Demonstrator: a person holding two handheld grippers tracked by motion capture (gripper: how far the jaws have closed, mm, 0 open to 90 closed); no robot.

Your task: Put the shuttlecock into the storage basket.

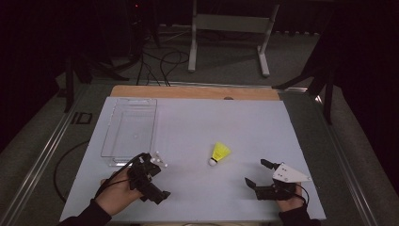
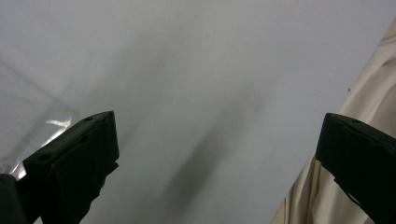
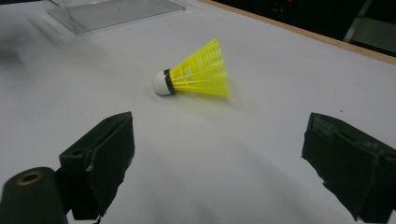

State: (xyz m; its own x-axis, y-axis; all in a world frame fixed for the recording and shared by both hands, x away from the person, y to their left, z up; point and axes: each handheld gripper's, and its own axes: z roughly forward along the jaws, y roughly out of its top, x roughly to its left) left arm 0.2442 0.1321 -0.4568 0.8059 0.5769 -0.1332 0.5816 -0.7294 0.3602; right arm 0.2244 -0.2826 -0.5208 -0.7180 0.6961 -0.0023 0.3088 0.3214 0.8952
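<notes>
A yellow shuttlecock [image 1: 219,153] with a white cork tip lies on its side on the white board [image 1: 211,117], right of centre. My right gripper [image 1: 258,173] rests near the front right and is open. It points at the shuttlecock [image 3: 198,72], which lies a short way beyond the wide-apart jaws of the right gripper [image 3: 219,135]. My left gripper [image 1: 151,176] sits at the front left, held in a hand, just in front of a clear plastic tray [image 1: 129,129]. In its own view the left gripper [image 2: 219,135] is open over bare board, with nothing between the jaws.
The clear tray's corner [image 2: 32,116] shows at the left of the left gripper view, and the tray [image 3: 112,11] appears far off in the right gripper view. A wooden strip [image 1: 188,92] edges the board's far side. Cables and a metal stand [image 1: 230,28] lie beyond the table.
</notes>
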